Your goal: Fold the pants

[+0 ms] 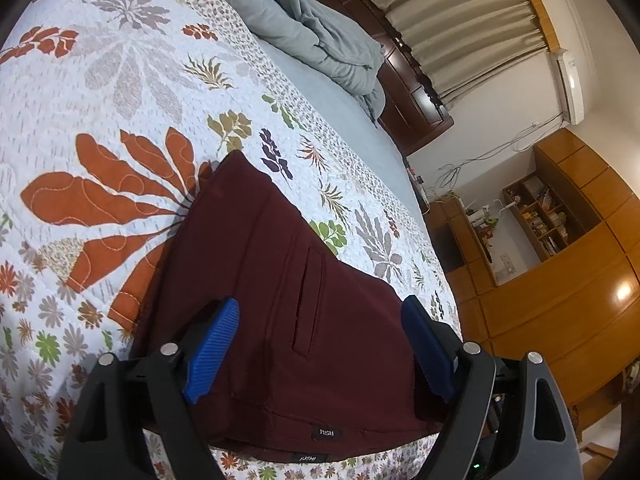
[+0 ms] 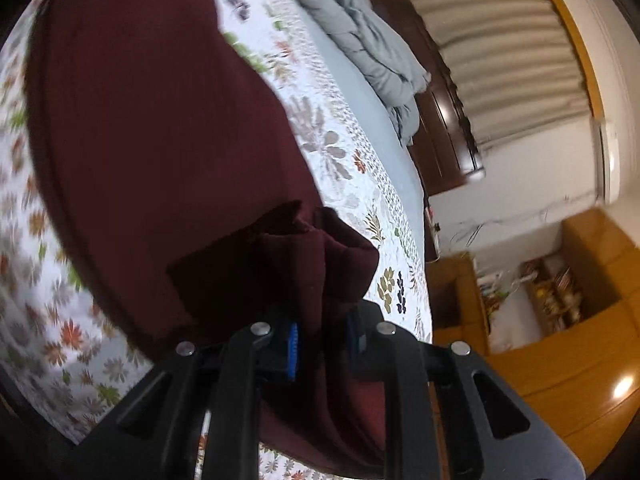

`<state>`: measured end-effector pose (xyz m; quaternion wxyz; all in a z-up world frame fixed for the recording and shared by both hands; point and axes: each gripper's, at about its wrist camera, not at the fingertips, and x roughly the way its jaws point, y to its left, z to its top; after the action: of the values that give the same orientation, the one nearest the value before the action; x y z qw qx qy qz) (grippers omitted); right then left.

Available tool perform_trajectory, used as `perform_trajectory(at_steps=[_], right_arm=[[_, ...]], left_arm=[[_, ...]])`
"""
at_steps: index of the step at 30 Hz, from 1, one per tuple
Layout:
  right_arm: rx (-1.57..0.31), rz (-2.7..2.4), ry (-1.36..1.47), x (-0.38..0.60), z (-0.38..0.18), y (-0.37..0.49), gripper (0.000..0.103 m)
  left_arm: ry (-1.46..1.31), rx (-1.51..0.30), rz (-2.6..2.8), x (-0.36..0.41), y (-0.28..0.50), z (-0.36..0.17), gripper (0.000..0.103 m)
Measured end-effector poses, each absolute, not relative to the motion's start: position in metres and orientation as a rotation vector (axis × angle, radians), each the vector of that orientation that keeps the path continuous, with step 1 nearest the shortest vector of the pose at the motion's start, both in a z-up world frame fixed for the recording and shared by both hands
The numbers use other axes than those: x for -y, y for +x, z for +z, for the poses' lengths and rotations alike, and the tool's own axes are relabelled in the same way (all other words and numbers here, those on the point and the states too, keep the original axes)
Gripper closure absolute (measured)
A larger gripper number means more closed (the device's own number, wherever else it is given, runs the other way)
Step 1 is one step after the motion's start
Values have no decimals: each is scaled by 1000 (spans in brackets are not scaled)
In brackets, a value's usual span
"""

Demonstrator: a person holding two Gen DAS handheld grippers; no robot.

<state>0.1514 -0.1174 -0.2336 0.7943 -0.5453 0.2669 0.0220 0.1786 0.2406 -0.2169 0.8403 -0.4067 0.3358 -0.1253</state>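
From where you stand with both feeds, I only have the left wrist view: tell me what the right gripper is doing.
Observer: The right gripper is shut on a bunched fold of the maroon pants.
Operator: Tell me where that fold sits.
Observer: It stands up from the gripper's jaws, above the flat part of the pants on the floral quilt.
Operator: Say whether that view is steady.
Observer: No, it is motion-blurred, while your left gripper hangs open over the waistband end.
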Motion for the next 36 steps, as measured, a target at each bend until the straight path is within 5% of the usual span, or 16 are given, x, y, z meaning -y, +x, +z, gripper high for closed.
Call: perform_trajectory(at_steps=[28, 36], right_arm=[[-642, 118, -1173, 114, -257, 154, 77], [-720, 221, -1081, 117, -233, 146, 70]], left_arm=[[-838, -719, -253, -241, 178, -215, 19], [-409, -706, -26, -187, 166, -165, 19]])
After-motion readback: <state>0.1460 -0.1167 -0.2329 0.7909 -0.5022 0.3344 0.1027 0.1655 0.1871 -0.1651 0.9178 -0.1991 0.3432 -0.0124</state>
